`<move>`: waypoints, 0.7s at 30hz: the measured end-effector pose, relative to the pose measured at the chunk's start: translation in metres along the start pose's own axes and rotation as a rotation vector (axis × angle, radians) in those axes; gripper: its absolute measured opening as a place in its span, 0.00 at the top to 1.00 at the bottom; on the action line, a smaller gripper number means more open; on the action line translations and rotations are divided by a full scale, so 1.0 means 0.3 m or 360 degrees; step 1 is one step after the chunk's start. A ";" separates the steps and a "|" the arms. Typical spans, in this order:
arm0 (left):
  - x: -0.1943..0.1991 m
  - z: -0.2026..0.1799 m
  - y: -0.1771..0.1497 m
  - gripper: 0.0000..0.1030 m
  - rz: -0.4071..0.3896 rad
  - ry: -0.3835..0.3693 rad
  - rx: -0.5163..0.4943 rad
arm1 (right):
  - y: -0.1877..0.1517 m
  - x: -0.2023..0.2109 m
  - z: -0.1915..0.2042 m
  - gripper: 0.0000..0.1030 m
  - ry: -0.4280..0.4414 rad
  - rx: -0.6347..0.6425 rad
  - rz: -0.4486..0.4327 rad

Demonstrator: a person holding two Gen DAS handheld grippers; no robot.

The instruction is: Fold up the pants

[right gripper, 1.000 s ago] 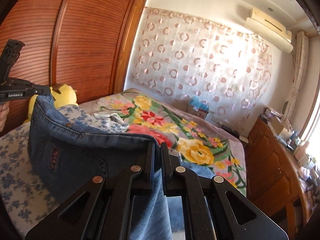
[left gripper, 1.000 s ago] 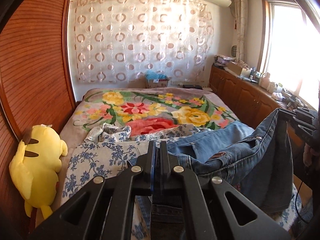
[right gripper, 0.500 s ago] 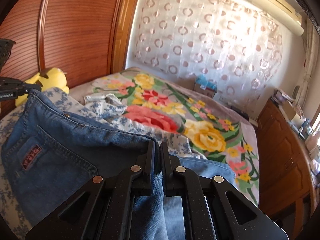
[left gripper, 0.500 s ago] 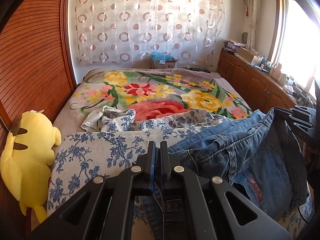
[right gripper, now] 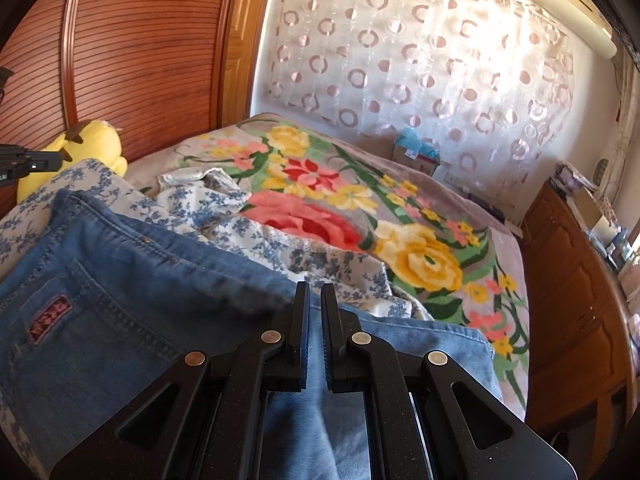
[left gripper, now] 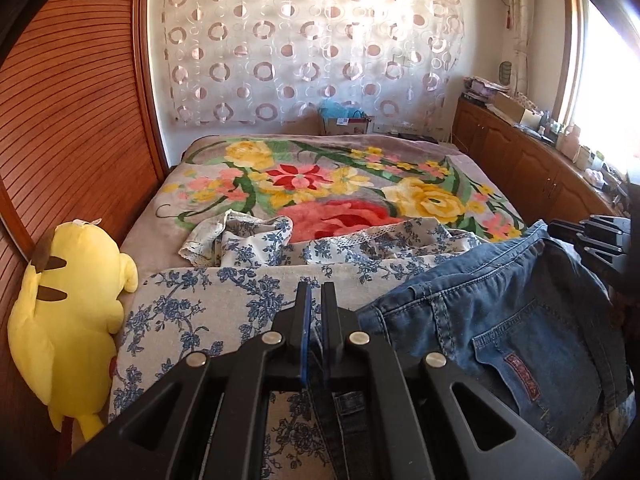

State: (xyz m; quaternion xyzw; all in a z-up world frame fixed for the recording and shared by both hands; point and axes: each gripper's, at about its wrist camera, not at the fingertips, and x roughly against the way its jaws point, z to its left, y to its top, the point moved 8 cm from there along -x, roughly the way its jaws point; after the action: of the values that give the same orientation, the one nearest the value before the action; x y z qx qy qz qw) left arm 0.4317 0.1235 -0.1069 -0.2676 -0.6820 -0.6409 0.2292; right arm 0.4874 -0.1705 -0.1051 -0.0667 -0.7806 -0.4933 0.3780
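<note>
Denim jeans (right gripper: pixel 120 300) hang clamped at the waistband in both left tongs (left gripper: pixel 314 320) and right tongs (right gripper: pixel 315 320); lower them evenly onto the bed (left gripper: pixel 280 192), keeping the waistband taut.

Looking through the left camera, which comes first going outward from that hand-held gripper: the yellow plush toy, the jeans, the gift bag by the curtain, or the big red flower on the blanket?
1. Jeans: pinched in the left hand-held gripper.
2. Yellow plush toy: left, against the wooden wall.
3. Big red flower: mid-bed on the floral blanket.
4. Gift bag: beyond the bed, below the curtain.
</note>
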 end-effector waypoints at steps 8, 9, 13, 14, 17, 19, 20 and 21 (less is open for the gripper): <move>0.006 -0.049 -0.034 0.73 0.0013 -0.0089 -0.0016 | -0.005 0.032 -0.010 0.95 0.0019 -0.0066 0.0013; 0.006 -0.057 -0.038 0.69 0.0016 -0.0110 -0.0022 | -0.007 0.047 -0.005 0.94 0.0018 -0.0066 0.0010; 0.010 -0.091 -0.058 0.57 0.0011 -0.0116 -0.0064 | -0.015 0.121 0.008 0.90 0.0018 -0.0081 -0.0011; 0.012 -0.098 -0.065 0.54 0.0008 -0.0123 -0.0077 | -0.020 0.136 0.015 0.89 0.0016 -0.0087 -0.0016; 0.019 -0.114 -0.072 0.36 -0.0010 -0.0162 -0.0081 | -0.042 0.189 0.031 0.84 0.0016 -0.0125 -0.0028; 0.022 -0.129 -0.075 0.36 -0.0023 -0.0176 -0.0101 | -0.064 0.224 0.042 0.82 0.0019 -0.0166 -0.0032; 0.022 -0.138 -0.078 0.35 -0.0024 -0.0185 -0.0114 | -0.074 0.238 0.045 0.82 0.0018 -0.0184 -0.0032; 0.022 -0.147 -0.081 0.34 -0.0024 -0.0190 -0.0129 | -0.086 0.254 0.049 0.81 0.0014 -0.0203 -0.0031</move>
State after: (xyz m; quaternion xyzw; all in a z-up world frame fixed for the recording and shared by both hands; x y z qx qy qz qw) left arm 0.4093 0.0790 -0.1175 -0.3092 -0.6701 -0.6524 0.1722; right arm 0.4136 -0.1920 -0.0771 -0.0809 -0.7465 -0.5459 0.3717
